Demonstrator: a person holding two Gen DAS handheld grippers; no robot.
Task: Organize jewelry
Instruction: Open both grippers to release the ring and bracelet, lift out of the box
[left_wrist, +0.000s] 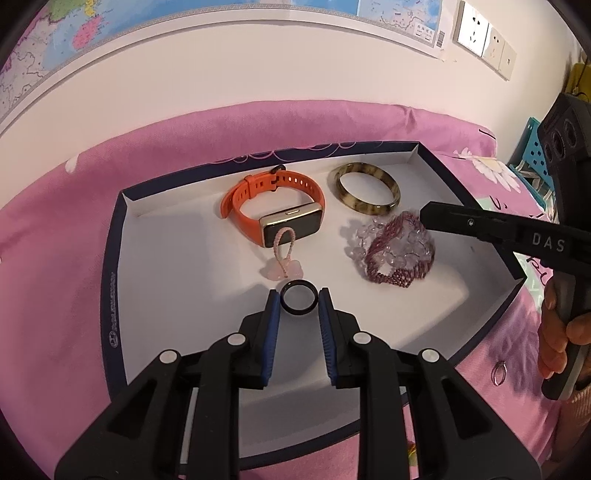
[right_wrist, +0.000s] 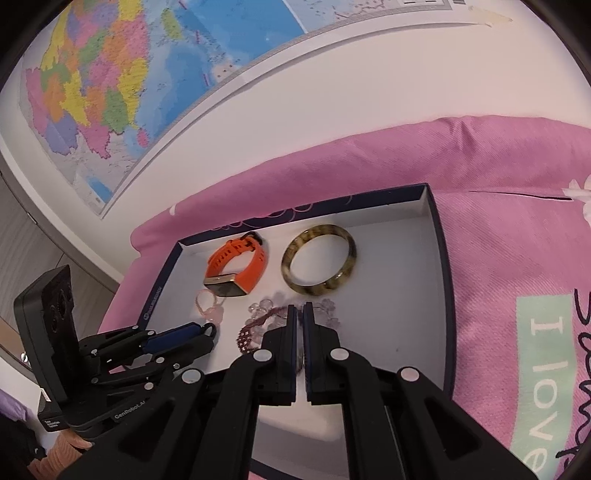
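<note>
Now, step: black ring (left_wrist: 298, 302) was clamped by left gripper (left_wrist: 298, 306) over box (left_wrist: 110, 266)
Right gripper (right_wrist: 300, 314): clenched, nothing gripped
Next: ring to be lowered, released

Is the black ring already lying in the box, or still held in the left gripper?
Held. The black ring sits pinched between the left gripper pads above the box floor.

R claw (right_wrist: 300, 308) over beaded bracelets (right_wrist: 258, 325)

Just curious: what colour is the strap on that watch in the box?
Orange. The watch strap shows best in the left wrist view.
</note>
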